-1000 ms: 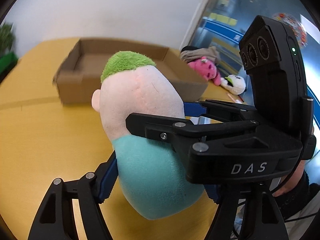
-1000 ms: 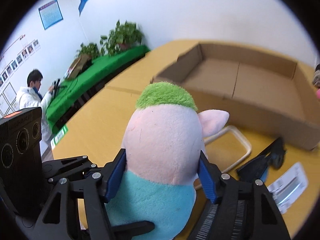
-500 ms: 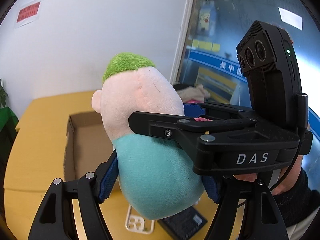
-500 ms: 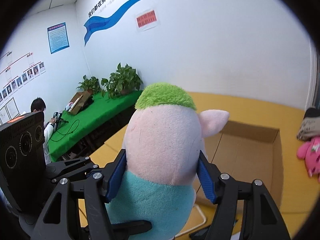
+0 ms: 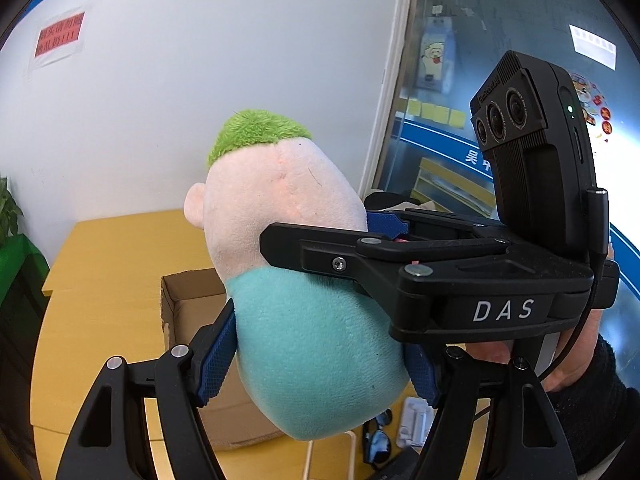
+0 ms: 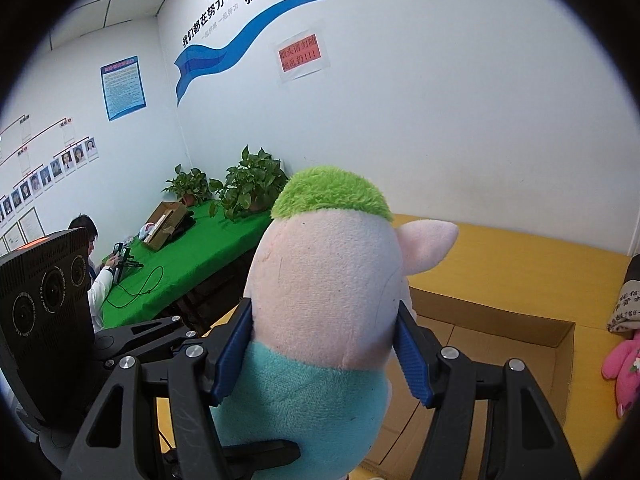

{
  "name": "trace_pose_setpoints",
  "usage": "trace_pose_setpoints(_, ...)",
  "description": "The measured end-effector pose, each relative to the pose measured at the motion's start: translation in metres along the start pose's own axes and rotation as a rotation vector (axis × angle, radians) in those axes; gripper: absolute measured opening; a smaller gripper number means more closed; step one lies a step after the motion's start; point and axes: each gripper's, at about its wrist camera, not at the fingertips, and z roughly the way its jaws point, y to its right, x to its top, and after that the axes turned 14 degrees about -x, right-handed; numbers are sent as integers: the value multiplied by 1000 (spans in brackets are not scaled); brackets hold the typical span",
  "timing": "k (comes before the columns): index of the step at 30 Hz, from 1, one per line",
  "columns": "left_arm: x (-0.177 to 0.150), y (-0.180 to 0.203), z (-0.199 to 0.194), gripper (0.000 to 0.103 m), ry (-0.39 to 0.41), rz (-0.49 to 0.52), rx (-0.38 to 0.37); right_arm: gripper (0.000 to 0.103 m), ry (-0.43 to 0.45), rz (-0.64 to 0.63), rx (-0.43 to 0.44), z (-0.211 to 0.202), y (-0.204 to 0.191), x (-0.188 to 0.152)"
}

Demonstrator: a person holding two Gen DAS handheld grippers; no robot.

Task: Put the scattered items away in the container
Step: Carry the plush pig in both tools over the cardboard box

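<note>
A plush doll with green hair, a pink head and a teal body hangs in the air, gripped by both grippers. My left gripper is shut on its teal body, blue pads pressing both sides. My right gripper is shut on the doll at the neck. In the left wrist view one of the right gripper's fingers crosses the doll from the right. The open cardboard box sits on the yellow table below and behind the doll; the right wrist view shows its inside holding nothing.
Sunglasses, a white holder and a white frame lie on the table under the doll. A pink plush and a grey bag rest at the right. A green table with plants and a seated person stands at the left.
Both grippers have risen together with the doll held between them. The box has dropped lower in both views and the wall now fills the background.
</note>
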Motion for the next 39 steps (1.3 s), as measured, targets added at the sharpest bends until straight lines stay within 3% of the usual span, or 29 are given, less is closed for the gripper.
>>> trace_pose_setpoints(9, 4, -73, 49, 78, -63, -93, 14, 66, -109, 25, 23, 93, 21, 5)
trace_pose_setpoints(21, 20, -160, 120, 78, -127, -167, 52, 66, -154, 98, 52, 203, 61, 10)
trace_pose_setpoints(39, -47, -236, 191, 78, -282, -344, 105, 66, -337, 166, 132, 316, 91, -66)
